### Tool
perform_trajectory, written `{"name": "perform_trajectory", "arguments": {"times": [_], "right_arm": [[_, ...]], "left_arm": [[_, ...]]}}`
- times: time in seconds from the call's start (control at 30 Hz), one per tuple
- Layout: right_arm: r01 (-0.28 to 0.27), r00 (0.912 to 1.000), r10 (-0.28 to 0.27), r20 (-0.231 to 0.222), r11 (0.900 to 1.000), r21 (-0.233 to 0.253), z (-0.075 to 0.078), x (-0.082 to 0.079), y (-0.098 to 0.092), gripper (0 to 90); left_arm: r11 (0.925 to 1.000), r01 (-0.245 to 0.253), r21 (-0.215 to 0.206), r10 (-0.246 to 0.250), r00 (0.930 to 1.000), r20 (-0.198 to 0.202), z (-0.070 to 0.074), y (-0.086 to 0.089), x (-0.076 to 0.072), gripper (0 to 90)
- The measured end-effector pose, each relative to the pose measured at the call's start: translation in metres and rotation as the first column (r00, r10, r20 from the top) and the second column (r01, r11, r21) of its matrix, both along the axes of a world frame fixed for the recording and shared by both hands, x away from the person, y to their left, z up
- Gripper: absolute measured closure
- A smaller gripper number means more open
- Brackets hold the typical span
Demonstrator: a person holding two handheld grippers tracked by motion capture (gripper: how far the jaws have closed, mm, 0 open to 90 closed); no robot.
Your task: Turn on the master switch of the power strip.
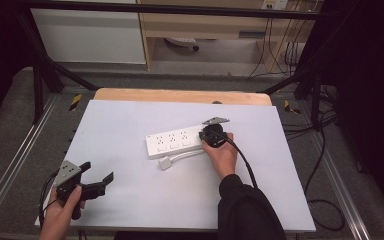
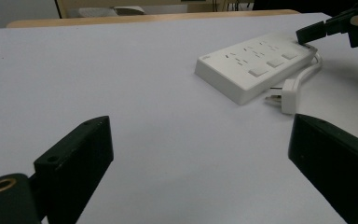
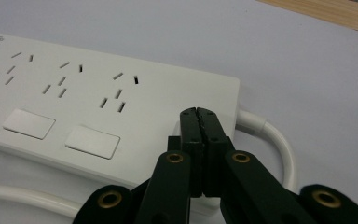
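Note:
A white power strip with three socket groups and three switches lies flat near the middle of the white table. Its white cable loops from the right end to a plug lying in front of it. My right gripper is shut with nothing between its jaws. In the right gripper view its tips rest on the strip at the cable end. My left gripper hovers open at the table's front left, far from the strip, with its jaws wide apart.
A wooden strip borders the table's far edge. Black frame bars and floor cables surround the table. The left half of the white surface lies bare between my left gripper and the power strip.

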State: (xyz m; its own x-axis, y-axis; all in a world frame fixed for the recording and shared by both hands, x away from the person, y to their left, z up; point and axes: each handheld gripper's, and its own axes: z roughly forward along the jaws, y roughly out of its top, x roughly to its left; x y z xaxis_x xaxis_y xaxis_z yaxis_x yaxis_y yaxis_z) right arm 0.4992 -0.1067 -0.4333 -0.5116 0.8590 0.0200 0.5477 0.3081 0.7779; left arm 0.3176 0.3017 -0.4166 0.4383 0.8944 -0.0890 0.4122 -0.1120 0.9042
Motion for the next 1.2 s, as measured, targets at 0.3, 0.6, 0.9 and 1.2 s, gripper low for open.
{"name": "perform_trajectory", "arguments": {"times": [0.3, 0.6, 0.9, 1.2], "right_arm": [[-0.003, 1.0, 0.003, 0.004, 1.0, 0.009, -0.0016, -0.0003, 0.0025, 90.0], [-0.004, 0.9999, 0.004, 0.01, 1.0, 0.008, -0.0021, -0.0006, 0.0025, 90.0], [-0.006, 0.9998, 0.006, 0.02, 1.0, 0.006, -0.0031, -0.0006, 0.0018, 90.0], [-0.001, 0.9997, 0.001, 0.026, 1.0, 0.025, -0.005, -0.0015, 0.0006, 90.0]], "left_arm": [[1.0, 0.0, 0.0, 0.0, 1.0, -0.001, 0.0, 0.0001, 0.0, 6.6], [1.0, -0.001, 0.002, 0.001, 1.0, 0.0, 0.0, 0.0, 0.0, 6.6], [1.0, -0.001, 0.004, 0.001, 1.0, 0.0, 0.0, 0.0002, -0.0001, 6.6], [1.0, 0.0, 0.003, 0.0, 1.0, -0.002, -0.0004, -0.0004, 0.0001, 6.6]]}}
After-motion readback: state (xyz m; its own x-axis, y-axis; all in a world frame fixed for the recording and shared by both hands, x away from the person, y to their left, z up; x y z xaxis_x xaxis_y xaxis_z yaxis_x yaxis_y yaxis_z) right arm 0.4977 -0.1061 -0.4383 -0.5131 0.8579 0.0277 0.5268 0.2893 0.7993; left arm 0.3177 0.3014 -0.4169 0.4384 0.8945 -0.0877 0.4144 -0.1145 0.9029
